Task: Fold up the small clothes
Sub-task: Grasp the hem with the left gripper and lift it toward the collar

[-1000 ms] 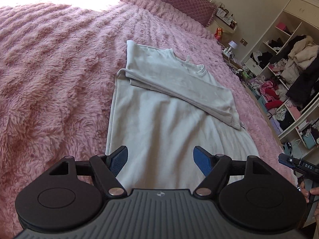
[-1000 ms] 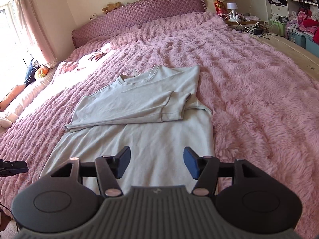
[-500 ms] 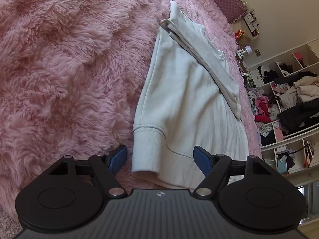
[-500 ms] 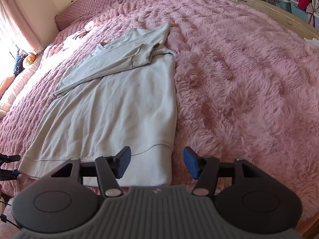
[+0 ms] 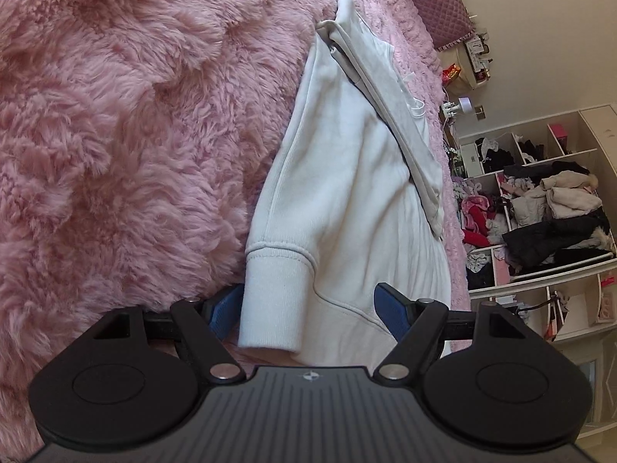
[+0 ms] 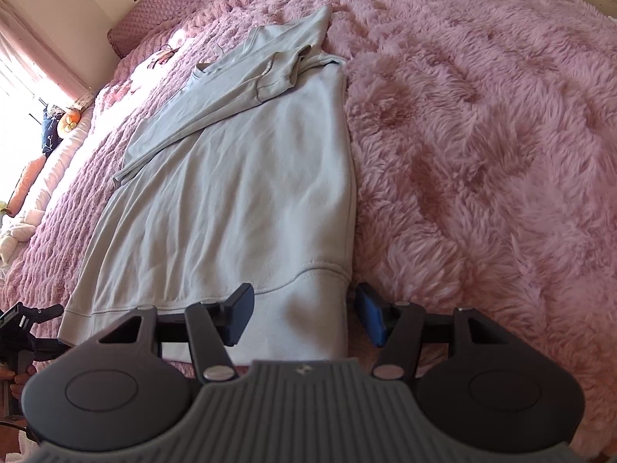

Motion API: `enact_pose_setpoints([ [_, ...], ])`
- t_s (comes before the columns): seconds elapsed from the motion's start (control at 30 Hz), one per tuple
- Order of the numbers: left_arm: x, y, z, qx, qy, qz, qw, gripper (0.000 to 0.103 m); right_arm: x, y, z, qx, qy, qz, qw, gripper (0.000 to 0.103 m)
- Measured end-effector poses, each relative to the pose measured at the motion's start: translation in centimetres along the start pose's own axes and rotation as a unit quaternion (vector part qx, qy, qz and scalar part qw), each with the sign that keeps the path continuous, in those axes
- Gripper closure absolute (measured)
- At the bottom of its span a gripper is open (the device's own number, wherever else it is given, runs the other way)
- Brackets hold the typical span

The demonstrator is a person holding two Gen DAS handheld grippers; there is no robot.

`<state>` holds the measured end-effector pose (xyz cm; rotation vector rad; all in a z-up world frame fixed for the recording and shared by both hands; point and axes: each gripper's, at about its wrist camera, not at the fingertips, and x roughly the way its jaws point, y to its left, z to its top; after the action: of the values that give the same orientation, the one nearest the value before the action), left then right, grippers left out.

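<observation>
Left wrist view: pale sweatshirt (image 5: 347, 177) lies flat on the pink fleece blanket (image 5: 115, 135), sleeves folded across its chest. Left gripper (image 5: 308, 308) straddles one hem corner, jaws apart. Right gripper (image 6: 304, 316) straddles the other corner, unclenched.

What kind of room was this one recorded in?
Most likely a bedroom: a bed with a fluffy pink blanket, a quilted headboard, and open shelves stuffed with clothes. A pale sweatshirt lies on the blanket.
</observation>
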<state>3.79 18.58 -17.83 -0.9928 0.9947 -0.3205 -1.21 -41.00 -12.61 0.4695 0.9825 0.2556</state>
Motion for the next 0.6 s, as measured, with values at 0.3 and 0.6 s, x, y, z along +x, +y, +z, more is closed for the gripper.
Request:
enact_pose_setpoints([
  [0.3,0.2,-1.2,-0.6,0.042,-0.008,-0.006,0.9991,0.099,-0.6,0.0,0.2,0.025,0.002,0.029,0.999,0.097],
  [0.6,-1.0,-3.4,0.0,0.059,-0.028,-0.036,0.9972,0.099,-1.8,0.7,1.3,0.058,-0.023,0.082,0.995,0.100],
])
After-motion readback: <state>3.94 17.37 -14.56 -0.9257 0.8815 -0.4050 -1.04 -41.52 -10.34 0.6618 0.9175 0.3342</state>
